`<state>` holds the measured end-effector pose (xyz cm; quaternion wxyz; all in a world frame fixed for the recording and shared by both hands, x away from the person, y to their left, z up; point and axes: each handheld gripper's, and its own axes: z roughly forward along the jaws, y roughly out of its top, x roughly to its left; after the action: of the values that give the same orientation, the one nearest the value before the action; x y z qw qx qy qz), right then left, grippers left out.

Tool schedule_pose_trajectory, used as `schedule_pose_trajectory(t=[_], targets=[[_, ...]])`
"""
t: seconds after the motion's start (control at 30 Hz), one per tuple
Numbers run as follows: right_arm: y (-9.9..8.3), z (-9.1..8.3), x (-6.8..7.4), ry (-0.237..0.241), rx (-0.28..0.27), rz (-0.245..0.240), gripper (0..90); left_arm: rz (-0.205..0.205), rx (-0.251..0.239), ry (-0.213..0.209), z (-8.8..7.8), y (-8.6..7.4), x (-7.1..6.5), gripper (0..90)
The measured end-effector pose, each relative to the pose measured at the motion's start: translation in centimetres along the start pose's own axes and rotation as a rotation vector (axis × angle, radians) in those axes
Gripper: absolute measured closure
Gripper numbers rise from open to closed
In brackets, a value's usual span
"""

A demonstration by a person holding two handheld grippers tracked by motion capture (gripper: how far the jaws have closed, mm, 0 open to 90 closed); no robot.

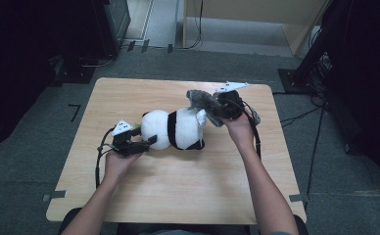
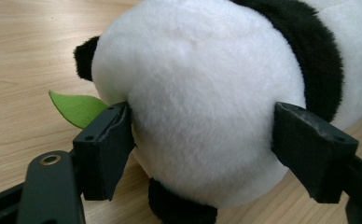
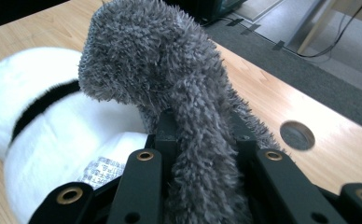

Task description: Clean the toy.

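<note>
Steadying panda plush (image 1: 173,129) lying at table (image 1: 178,196) centre: your left gripper (image 1: 146,143) straddles its white end, pads touching fur. Right gripper (image 1: 216,112), beside panda's far end, pinches grey fuzzy cloth (image 3: 170,79). Next, likely: draw cloth clear, keep hold.

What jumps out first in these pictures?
A plush panda lies on its side in the middle of the wooden table. The left claw straddles its white rump, with a green leaf poking out beside it. The right claw pinches a shaggy grey cloth above the panda.
</note>
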<state>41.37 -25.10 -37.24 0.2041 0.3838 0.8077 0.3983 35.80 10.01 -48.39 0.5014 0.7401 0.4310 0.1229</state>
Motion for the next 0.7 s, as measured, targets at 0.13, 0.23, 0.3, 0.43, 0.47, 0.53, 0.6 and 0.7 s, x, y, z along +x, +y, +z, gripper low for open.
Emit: schedule_pose_trajectory(t=[0.13,0.23,0.3,0.43,0.47,0.53,0.6,0.7], targets=[[1.4,0.8,0.7,0.021,-0.004,-0.019,72.2,-0.013,-0.002,-0.004,0.1,0.0,0.1,19.0],[2.0,1.7,1.5,0.042,0.004,-0.03,72.1,-0.019,0.016,-0.009,0.2,0.3,0.2,18.0],[2.3,2.3,1.9,0.05,0.008,-0.042,72.1,-0.022,0.018,-0.011,0.1,0.4,0.2,17.4],[3.3,3.4,2.6,0.078,0.024,-0.064,72.2,-0.015,0.035,-0.012,0.0,0.6,0.0,17.3],[3.6,3.7,2.7,0.082,0.028,-0.073,72.2,-0.01,0.045,0.0,-0.1,0.7,-0.1,16.6],[4.1,4.2,3.0,0.09,0.039,-0.085,72.2,-0.001,0.063,0.007,-0.2,0.9,-0.3,16.0],[4.4,4.9,3.2,0.108,0.049,-0.09,72.3,0.002,0.064,0.005,-0.2,1.2,-0.5,15.8],[4.4,6.2,3.6,0.141,0.059,-0.067,72.7,0.001,0.081,0.002,0.4,1.8,-0.5,12.8]])
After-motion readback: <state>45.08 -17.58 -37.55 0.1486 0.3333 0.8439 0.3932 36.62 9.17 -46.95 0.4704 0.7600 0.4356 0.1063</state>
